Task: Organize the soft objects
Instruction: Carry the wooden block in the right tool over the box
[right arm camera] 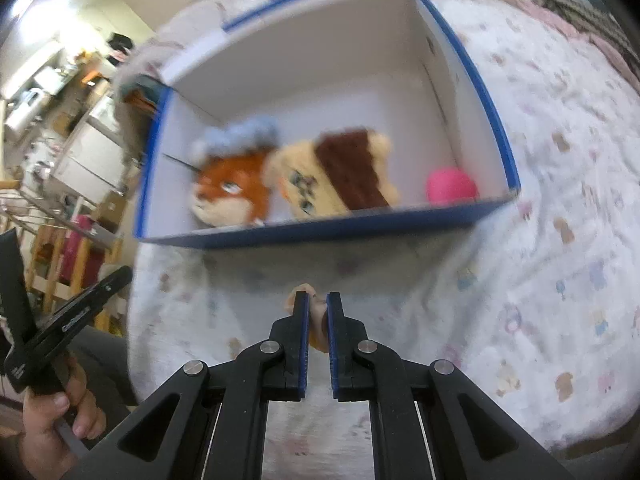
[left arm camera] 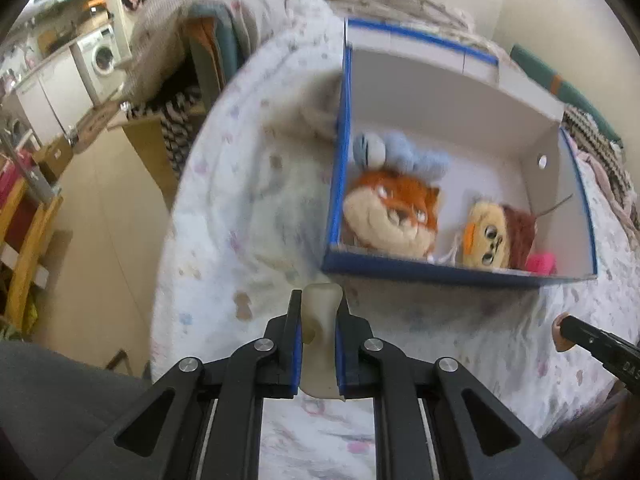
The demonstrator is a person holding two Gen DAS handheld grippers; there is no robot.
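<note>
My left gripper point(left arm camera: 318, 320): black jaws with blue pads, pinched on a pale cream soft piece point(left arm camera: 320, 344). My right gripper point(right arm camera: 317, 320): same build, clamped on a small peach-orange soft thing point(right arm camera: 318, 322); what it is I cannot tell. Blue-edged white cardboard box point(right arm camera: 320, 228), on a white printed quilt point(right arm camera: 560, 240), just beyond both. In the box I count: orange fox plush point(left arm camera: 394, 212), light-blue fuzzy plush point(left arm camera: 404, 154), cream-and-brown plush point(right arm camera: 340, 172), pink ball point(right arm camera: 450, 186).
</note>
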